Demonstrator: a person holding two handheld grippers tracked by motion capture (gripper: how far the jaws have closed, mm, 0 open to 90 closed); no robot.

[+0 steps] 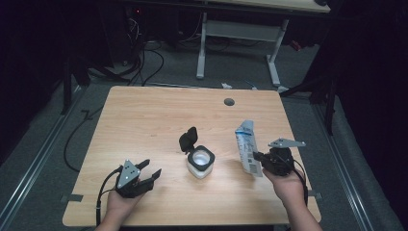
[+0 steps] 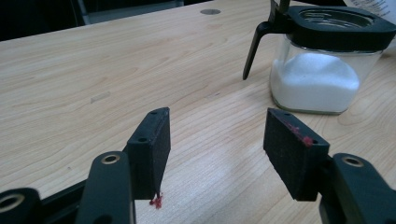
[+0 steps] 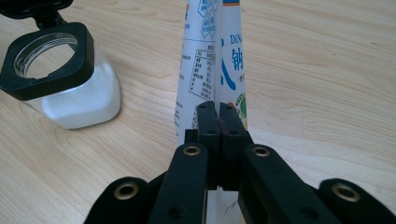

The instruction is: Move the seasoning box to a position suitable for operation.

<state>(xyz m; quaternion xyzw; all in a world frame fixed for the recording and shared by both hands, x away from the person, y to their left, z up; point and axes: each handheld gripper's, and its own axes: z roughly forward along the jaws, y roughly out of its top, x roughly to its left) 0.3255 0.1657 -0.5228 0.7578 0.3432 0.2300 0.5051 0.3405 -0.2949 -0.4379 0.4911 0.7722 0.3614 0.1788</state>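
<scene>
Holding a white and blue bag upright, the right gripper stands at the right of the high view, just beside the glass jar in the middle of the frame. In the right gripper view its jaws are pressed together on the flat lower edge of the bag, with no gap between them. I think the bag is kept upright so that nothing falls out before it is tipped. The jar has its black lid swung back and its mouth is free; white powder already lies in its lower part. So it seems the work is to pour from the bag into the jar.

The right hand comes in from the lower right of the high view, and the gripper points toward the left of the frame, about level with the table.

The left gripper rests low at the lower left of the high view, well apart from the jar. In the left gripper view its jaws stand wide apart, only bare wood between them, and the jar is at the upper right. Probably this hand waits to steady the jar.
</scene>
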